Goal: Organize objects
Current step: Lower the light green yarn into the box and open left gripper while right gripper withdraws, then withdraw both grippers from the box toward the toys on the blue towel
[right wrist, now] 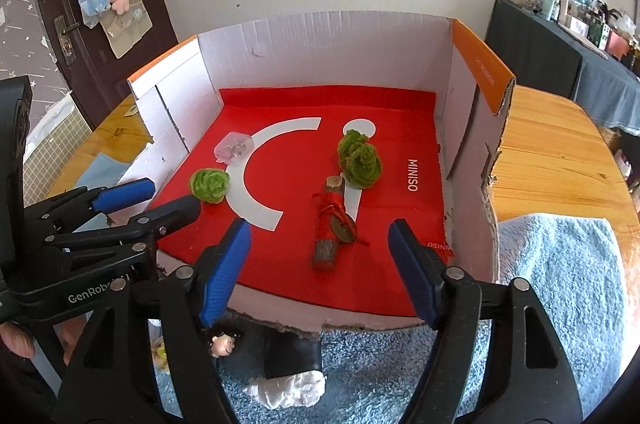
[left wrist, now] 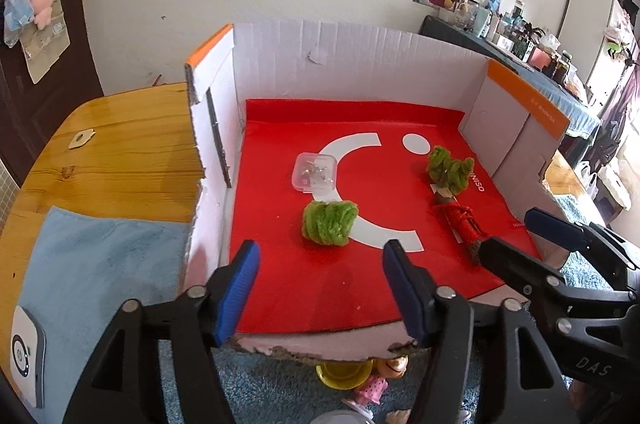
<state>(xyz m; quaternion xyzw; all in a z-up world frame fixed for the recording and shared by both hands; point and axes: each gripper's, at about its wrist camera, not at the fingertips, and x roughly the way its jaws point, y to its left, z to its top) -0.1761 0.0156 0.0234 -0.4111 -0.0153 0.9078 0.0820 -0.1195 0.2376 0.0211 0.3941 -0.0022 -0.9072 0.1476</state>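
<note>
From the left wrist camera, I see my left gripper point(left wrist: 320, 288) with its blue pads spread apart and nothing between them, poised over the near edge of a white cardboard box point(left wrist: 360, 51) lined with a red mat point(left wrist: 400, 191). Just ahead of the open fingers lies a green fuzzy ball point(left wrist: 330, 223); beyond it sits a small clear plastic case point(left wrist: 314, 171). Ahead and to the right rest a second green fuzzy clump point(left wrist: 449, 169) and a red-wrapped stick point(left wrist: 462, 224), whose near end meets the right gripper point(left wrist: 516, 236) coming in from the right.

From the right wrist camera, my right gripper point(right wrist: 320, 272) also stands apart and empty. The red-wrapped stick point(right wrist: 334, 224) lies just ahead between its fingers' lines, untouched. The green clump point(right wrist: 359, 159) is farther ahead, the green ball point(right wrist: 210, 185) off left beside the left gripper point(right wrist: 160, 201).
</note>
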